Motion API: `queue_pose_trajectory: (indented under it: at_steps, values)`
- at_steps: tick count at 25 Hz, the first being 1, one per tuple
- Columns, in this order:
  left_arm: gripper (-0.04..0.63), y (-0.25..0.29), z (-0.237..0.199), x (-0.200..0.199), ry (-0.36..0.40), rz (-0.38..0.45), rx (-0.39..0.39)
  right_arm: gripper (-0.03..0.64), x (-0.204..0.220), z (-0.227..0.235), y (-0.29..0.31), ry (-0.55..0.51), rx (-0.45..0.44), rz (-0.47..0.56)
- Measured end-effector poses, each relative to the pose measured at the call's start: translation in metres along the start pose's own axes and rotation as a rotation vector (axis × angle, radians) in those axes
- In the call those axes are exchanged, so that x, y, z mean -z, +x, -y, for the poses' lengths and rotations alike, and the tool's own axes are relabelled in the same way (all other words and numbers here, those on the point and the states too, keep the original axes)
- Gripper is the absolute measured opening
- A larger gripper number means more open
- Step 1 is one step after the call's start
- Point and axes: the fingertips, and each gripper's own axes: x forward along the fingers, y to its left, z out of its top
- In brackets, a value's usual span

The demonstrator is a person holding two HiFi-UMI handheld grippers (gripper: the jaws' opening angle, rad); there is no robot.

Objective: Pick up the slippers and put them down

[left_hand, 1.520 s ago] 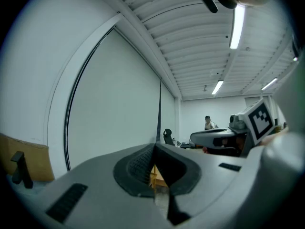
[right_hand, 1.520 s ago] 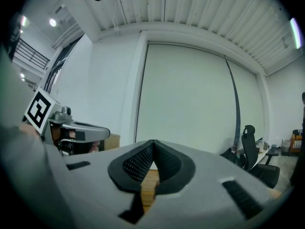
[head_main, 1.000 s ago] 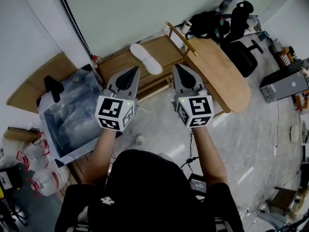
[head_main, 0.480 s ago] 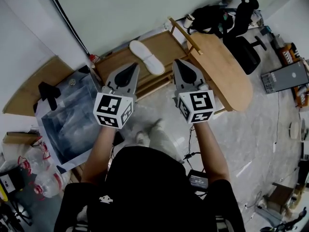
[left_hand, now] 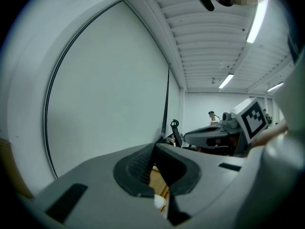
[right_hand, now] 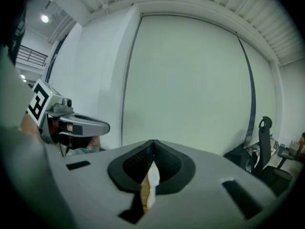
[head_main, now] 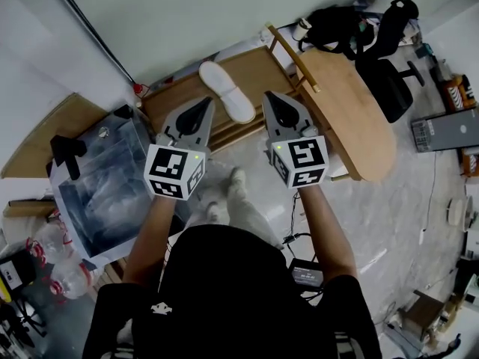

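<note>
Both pairs of jaws are clenched tip to tip with nothing between them. The left gripper (left_hand: 155, 146) and right gripper (right_hand: 153, 142) each show only a sliver of wood and white through the slot behind the pads. That suits an approach, I judge: no grasp has begun, so there is no reason yet to spread them. The grippers are held side by side, near level, aimed at the low shelf (head_main: 176, 103) by the wall. One white slipper (head_main: 227, 90) lies slantwise on top of the shelf, just beyond the tips and between the two lines of aim, untouched. I see no second slipper. A table (head_main: 352, 107) stands right of the shelf and a box (head_main: 112, 178) left.
</note>
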Motion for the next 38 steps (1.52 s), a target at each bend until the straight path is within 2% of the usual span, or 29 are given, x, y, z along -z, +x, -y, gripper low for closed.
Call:
queue_pose_trajectory:
  at_steps: [9,25,30,38]
  values:
    - [0.005,0.049,-0.019,0.038,-0.053,-0.086,-0.074,-0.012,0.04,0.031,0.057,-0.013,-0.121,-0.11]
    - [0.005,0.091,-0.051,0.133,-0.14,-0.242,-0.188,-0.011,0.162,0.023,0.132,-0.019,-0.315,-0.363]
    - [0.005,0.091,-0.063,0.169,-0.174,-0.3,-0.221,0.055,0.208,0.013,0.148,-0.011,-0.372,-0.47]
    - [0.005,0.088,-0.081,0.207,-0.205,-0.352,-0.254,0.147,0.273,-0.002,0.178,-0.057,-0.424,-0.613]
